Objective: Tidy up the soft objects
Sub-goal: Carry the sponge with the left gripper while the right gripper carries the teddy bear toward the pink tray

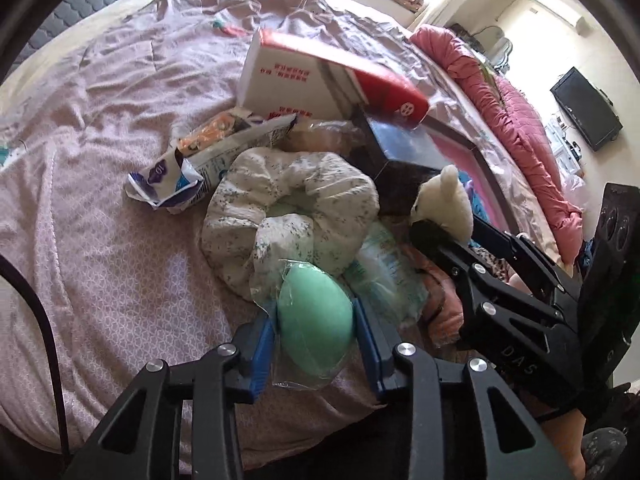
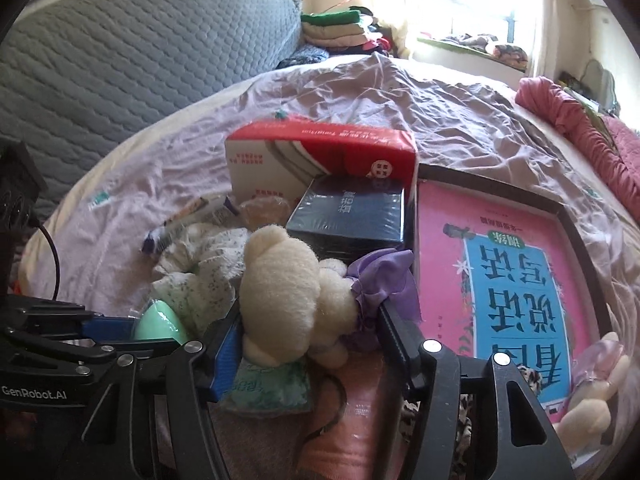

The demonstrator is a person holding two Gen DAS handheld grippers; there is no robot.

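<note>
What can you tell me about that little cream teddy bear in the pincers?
The cream plush bear looks fuzzy, woolly and soft, with a round head and small ears. A purple fabric bow sits at its side. The right gripper has its fingers on either side of it, above a green tissue pack and a pink towel.

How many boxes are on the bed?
2: a red-and-white tissue box lies behind the pile, and a dark blue box sits directly in front of it, beside the pink book. Others may be hidden.

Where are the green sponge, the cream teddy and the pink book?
green sponge (image 1: 316, 312), left wrist view, middle of its rounded top.
cream teddy (image 2: 280, 284), right wrist view, its fluffy head.
pink book (image 2: 508, 280), right wrist view, blue cover panel.
</note>
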